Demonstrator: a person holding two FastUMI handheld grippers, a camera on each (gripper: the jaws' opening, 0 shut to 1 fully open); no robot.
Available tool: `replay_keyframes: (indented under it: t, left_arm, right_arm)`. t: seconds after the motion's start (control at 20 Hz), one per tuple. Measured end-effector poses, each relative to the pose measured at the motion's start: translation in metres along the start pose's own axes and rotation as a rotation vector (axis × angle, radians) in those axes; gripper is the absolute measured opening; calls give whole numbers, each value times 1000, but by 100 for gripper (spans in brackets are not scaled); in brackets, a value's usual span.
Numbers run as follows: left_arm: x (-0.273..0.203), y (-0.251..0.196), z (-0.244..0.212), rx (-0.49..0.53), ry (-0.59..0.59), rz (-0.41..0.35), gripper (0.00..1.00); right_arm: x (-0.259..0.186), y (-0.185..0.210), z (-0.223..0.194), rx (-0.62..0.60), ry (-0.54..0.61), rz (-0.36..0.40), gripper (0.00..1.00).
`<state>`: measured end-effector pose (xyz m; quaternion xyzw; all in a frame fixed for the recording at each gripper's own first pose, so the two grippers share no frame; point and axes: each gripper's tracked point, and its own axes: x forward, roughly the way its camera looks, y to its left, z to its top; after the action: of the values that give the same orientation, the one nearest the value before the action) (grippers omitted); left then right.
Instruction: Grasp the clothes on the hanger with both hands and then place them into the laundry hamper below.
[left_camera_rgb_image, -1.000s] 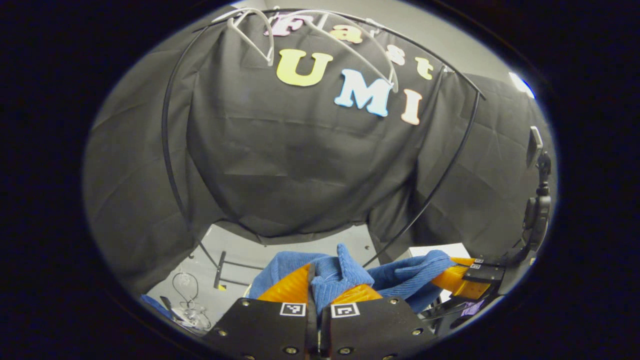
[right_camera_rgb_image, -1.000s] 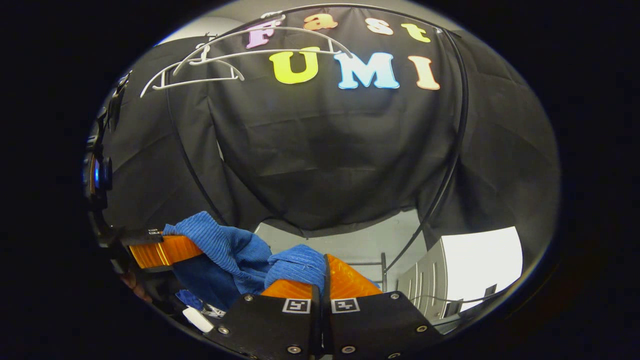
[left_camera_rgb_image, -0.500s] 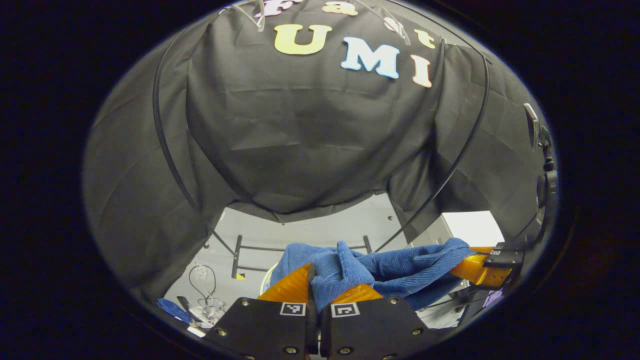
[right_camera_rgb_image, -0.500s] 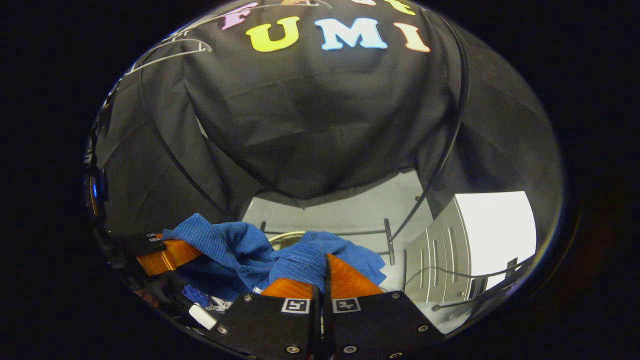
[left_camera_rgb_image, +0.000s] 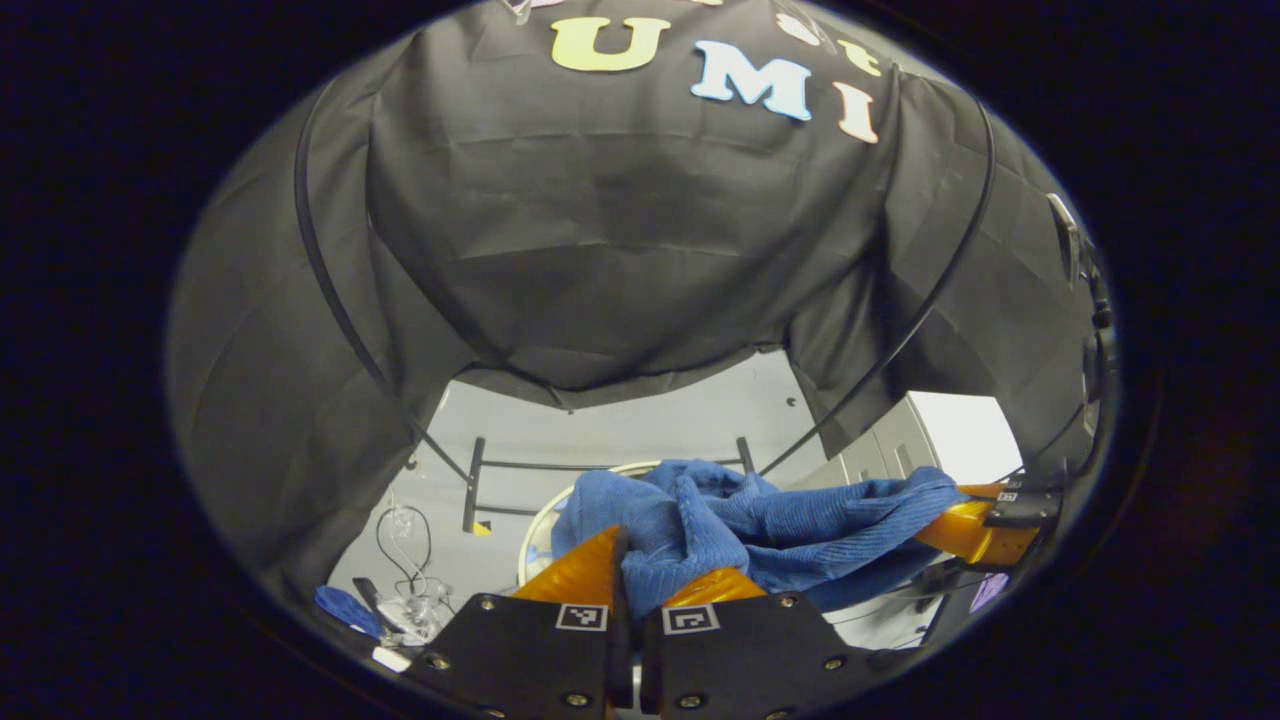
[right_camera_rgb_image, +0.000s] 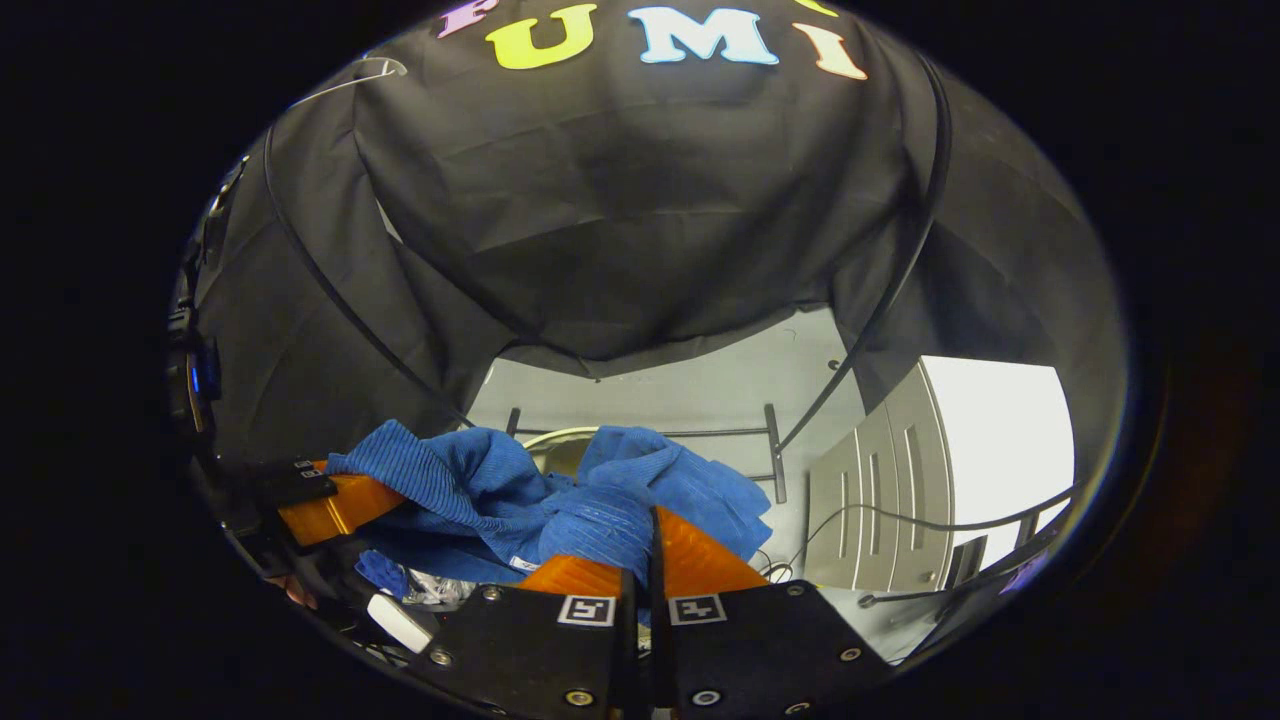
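We have both grippers lower than a second ago; hangers gone from top of views, hamper (left_camera_rgb_image: 540, 520) rim now under cloth (left_camera_rgb_image: 720, 525). Left gripper (left_camera_rgb_image: 650, 560) pinches one fold, right gripper (right_camera_rgb_image: 640, 545) other. We judge release close

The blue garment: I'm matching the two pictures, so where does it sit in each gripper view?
Left gripper view: blue garment at bottom centre, stretching right to the other gripper.
Right gripper view: blue garment at bottom centre, stretching left to the other gripper.
Shared landmark: the hamper's pale rim just behind the cloth.
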<state>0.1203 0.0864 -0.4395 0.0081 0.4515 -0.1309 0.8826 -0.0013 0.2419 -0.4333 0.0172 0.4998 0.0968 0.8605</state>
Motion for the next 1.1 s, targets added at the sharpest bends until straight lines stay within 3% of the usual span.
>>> replay_keyframes:
  t: [0.2, 0.3, 0.4, 0.45, 0.55, 0.65, 0.85, 1.1]
  left_arm:
    - [-1, 17, -23, -7, 64, 52, 7]
    - [-9, 24, -32, -33, 83, 62, 10]
    - [-17, 38, -48, -43, 100, 96, 24]
    - [-20, 40, -51, -51, 95, 96, 41]
    - [-33, 41, -60, -67, 95, 94, 68]
    - [-43, 56, -75, -48, 113, 140, 94]
    - [-62, 54, -75, -67, 96, 164, 92]
    - [-91, 38, -55, -33, 29, 184, 92]
  right_arm:
    - [4, 3, -16, -6, 63, -12, 14]
    - [1, 8, -22, -24, 80, -2, 29]
    - [-4, 12, -28, -52, 95, -4, 53]
    - [-5, 13, -33, -61, 107, -12, 68]
    - [-14, 11, -39, -40, 118, -29, 98]
    - [-24, 12, -31, -13, 104, -18, 97]
    - [-58, -12, -9, -29, 33, -63, 98]
    - [-92, -57, 3, 57, -34, -90, 98]
